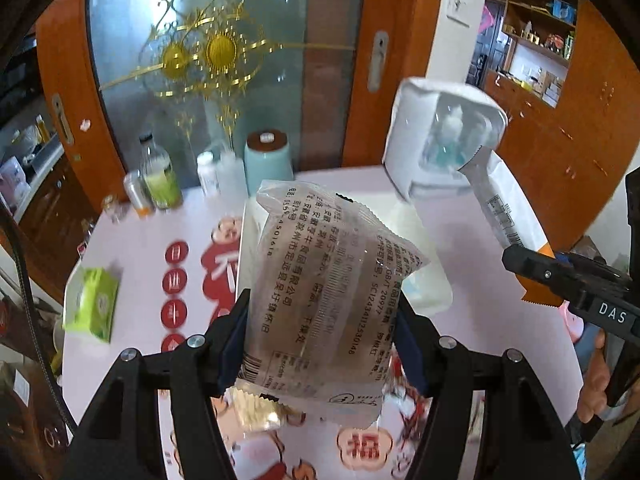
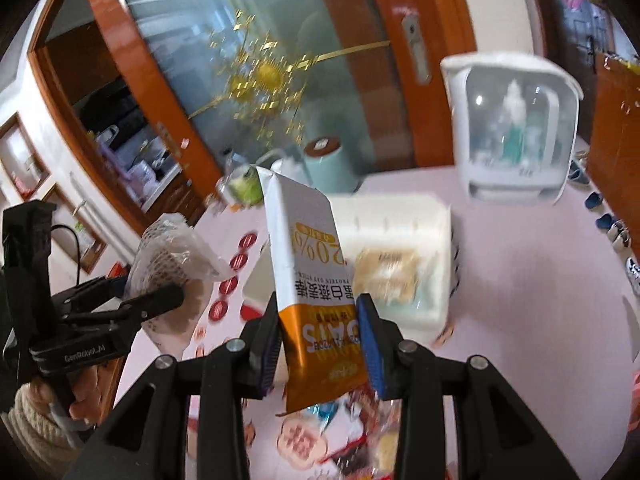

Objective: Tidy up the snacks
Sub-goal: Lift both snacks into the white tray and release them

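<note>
My left gripper is shut on a clear cake packet printed with black text and holds it above the table; it also shows in the right wrist view. My right gripper is shut on a white and orange oat bar packet, held upright above the table; that packet also shows in the left wrist view. A white storage bin sits beyond both packets with a snack packet inside. More loose snacks lie on the table below my right gripper.
The round table has a pink cloth with red prints. At the back stand a white cabinet with a clear door, a teal canister and several bottles. A green tissue pack lies at the left.
</note>
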Demonstrator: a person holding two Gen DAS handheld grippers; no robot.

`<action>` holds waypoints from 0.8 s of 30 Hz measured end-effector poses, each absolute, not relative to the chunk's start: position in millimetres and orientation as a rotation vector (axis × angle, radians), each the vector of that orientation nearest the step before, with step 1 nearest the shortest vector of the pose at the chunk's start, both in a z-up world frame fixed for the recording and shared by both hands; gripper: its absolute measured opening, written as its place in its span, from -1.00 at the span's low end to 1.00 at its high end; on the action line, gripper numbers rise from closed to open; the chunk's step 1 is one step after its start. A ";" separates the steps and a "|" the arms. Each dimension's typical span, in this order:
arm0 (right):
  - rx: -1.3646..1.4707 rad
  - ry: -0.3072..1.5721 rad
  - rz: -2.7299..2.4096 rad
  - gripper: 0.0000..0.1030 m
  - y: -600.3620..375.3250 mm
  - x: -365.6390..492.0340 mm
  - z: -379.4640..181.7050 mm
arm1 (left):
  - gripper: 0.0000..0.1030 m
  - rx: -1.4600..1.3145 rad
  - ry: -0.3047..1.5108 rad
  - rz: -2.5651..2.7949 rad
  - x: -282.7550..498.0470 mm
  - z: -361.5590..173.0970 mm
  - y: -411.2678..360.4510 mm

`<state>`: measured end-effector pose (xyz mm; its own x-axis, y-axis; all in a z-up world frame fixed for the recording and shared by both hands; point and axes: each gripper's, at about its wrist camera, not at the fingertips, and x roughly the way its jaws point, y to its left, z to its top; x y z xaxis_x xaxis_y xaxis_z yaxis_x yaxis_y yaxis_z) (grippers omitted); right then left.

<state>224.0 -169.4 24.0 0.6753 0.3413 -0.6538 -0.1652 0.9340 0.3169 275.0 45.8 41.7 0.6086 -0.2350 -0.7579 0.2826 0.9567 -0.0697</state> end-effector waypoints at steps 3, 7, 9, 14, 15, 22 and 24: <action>0.240 0.757 0.245 -0.30 -170.7 247.8 33.6 | 0.24 0.051 0.865 -0.285 297.4 47.6 41.3; 0.236 0.761 0.196 -0.29 -172.1 273.0 28.4 | 0.24 0.063 0.879 -0.275 323.3 41.2 32.8; 0.227 0.777 0.176 -0.29 -170.8 288.6 21.0 | 0.25 0.067 0.893 -0.265 335.2 32.2 30.2; 0.219 0.823 0.130 -0.23 -170.3 318.8 -6.9 | 0.40 0.071 0.929 -0.226 357.7 3.3 27.9; 0.218 0.835 0.122 -0.22 -170.7 324.3 -13.5 | 0.41 0.068 0.937 -0.219 361.4 -1.6 28.4; 0.192 0.928 0.099 0.41 -171.1 339.7 -47.4 | 0.65 0.016 0.980 -0.194 374.7 -20.7 42.6; 0.194 0.922 0.090 0.53 -172.6 337.3 -47.4 | 0.65 0.024 0.976 -0.194 372.9 -19.3 45.5</action>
<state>337.3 -172.6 -47.4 0.6022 0.1599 -0.7821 0.0057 0.9789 0.2045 372.9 45.5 -19.3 0.5443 -0.1532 -0.8248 0.1744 0.9824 -0.0674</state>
